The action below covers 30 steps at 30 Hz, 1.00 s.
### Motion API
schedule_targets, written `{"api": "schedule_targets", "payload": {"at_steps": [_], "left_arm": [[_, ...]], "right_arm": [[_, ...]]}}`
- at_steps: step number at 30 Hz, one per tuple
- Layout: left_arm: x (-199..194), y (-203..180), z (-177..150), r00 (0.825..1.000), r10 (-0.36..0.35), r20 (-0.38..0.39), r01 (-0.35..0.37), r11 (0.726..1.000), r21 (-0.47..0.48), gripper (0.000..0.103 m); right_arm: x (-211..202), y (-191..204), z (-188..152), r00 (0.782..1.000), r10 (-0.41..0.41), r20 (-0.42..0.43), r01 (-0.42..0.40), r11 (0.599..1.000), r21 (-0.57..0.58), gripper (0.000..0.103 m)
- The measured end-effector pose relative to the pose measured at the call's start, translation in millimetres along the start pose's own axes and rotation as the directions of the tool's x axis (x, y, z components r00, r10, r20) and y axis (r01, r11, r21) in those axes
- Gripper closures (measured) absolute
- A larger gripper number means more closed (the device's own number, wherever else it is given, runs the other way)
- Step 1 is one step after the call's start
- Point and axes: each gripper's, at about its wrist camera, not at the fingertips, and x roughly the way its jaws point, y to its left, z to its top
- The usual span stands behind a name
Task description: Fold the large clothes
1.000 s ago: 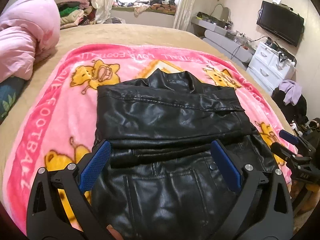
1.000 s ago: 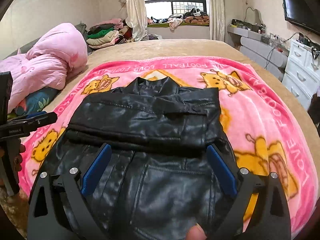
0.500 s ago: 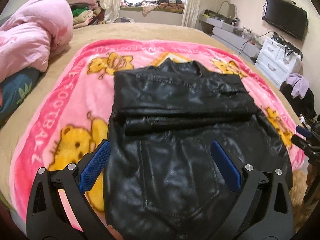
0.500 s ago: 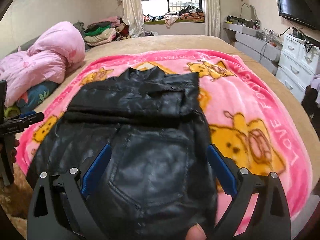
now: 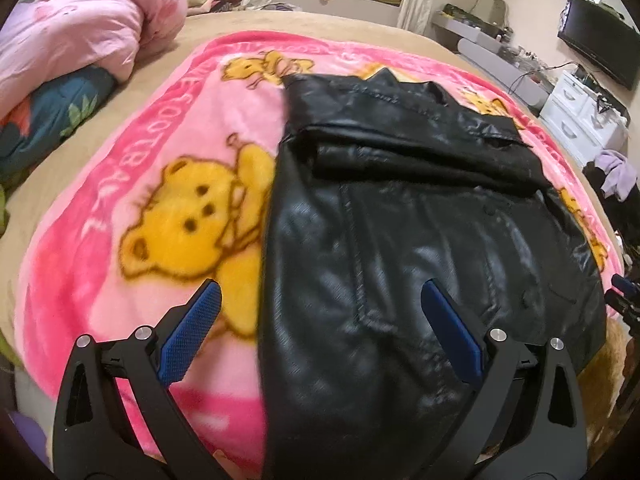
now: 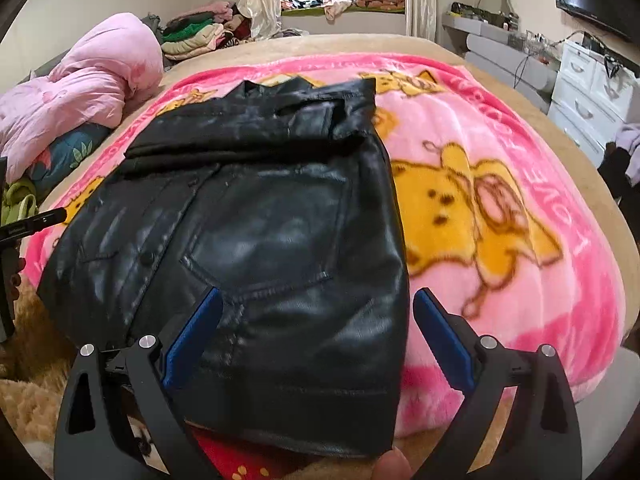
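A black leather jacket [image 5: 420, 232] lies flat on a pink cartoon blanket [image 5: 120, 208] over the bed, its sleeves folded across the chest and its hem hanging at the near edge. My left gripper [image 5: 320, 320] hovers open above the jacket's lower left edge with nothing between its blue pads. In the right wrist view the same jacket [image 6: 260, 224] fills the middle. My right gripper [image 6: 316, 324] is open above the jacket's lower right corner near the hem. The other gripper's tip [image 6: 32, 226] shows at the left edge.
A pink duvet [image 5: 80, 28] and a dark leaf-print pillow [image 5: 44, 116] are piled at the left of the bed. Stacked clothes [image 6: 196, 36] sit by the window. White drawers [image 6: 588, 100] and a wall television [image 5: 600, 56] stand on the right.
Both grippers have pulled back toward the near bed edge and spread apart, the left to the jacket's left side, the right to its right side. The jacket has not moved.
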Motion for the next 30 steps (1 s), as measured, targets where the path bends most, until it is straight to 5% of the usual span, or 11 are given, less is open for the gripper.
{"api": "schedule_targets", "payload": {"at_steps": [6,8,18,24,30], "left_arm": [[-1,15,-22,0.999,-0.006,-0.039,0.006,1.000,-0.011,0.009],[1,20,-29,0.998,-0.008,-0.055,0.006,1.000,-0.028,0.009],[1,26,-62,0.982,-0.160,-0.103,0.149,0.984,-0.101,0.010],[3,26,-69,0.982,-0.170,-0.087,0.158,0.978,-0.136,0.034],[1,27,-69,0.978,-0.198,-0.058,0.185,0.966,-0.180,0.070]], "right_arm": [[1,-10,-13,0.999,0.032,-0.031,-0.032,0.999,0.019,0.009],[3,-15,-17,0.997,0.056,-0.045,-0.055,0.998,0.032,0.018],[16,-30,-37,0.984,0.139,-0.110,-0.130,0.987,0.090,0.027],[19,-40,-46,0.973,0.212,-0.093,-0.196,0.968,0.158,0.031],[13,-33,-52,0.975,0.213,-0.066,-0.204,0.971,0.128,0.062]]}}
